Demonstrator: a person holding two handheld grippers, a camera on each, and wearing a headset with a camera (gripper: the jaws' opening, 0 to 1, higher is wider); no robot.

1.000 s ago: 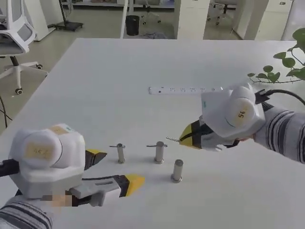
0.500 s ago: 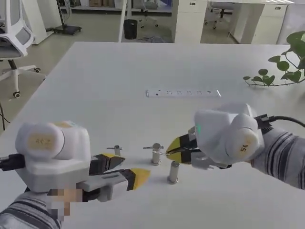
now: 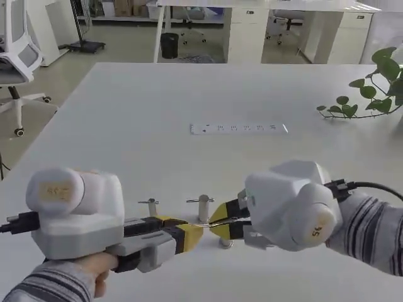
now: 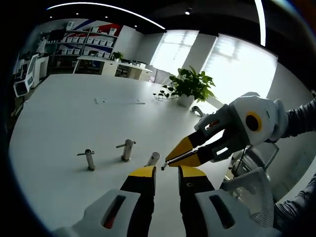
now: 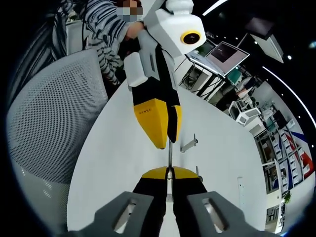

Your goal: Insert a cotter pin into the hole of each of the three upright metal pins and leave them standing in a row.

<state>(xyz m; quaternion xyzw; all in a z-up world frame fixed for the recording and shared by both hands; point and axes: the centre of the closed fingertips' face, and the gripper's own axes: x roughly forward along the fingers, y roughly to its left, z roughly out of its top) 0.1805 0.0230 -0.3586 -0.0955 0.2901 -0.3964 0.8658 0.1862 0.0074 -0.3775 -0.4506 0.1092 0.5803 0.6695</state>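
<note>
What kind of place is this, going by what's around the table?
Most likely an open-plan office or lab room. A wheeled office chair stands on the floor beyond the long white table, a power strip lies on the table, and a potted plant sits near the windows.

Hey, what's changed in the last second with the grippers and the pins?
The right gripper, shut on a cotter pin, came left and nearer, beside the bare third metal pin; the left gripper moved right to meet it, jaws open at the pin's tip. All three stayed put, the left metal pin and middle metal pin already fitted.
</note>
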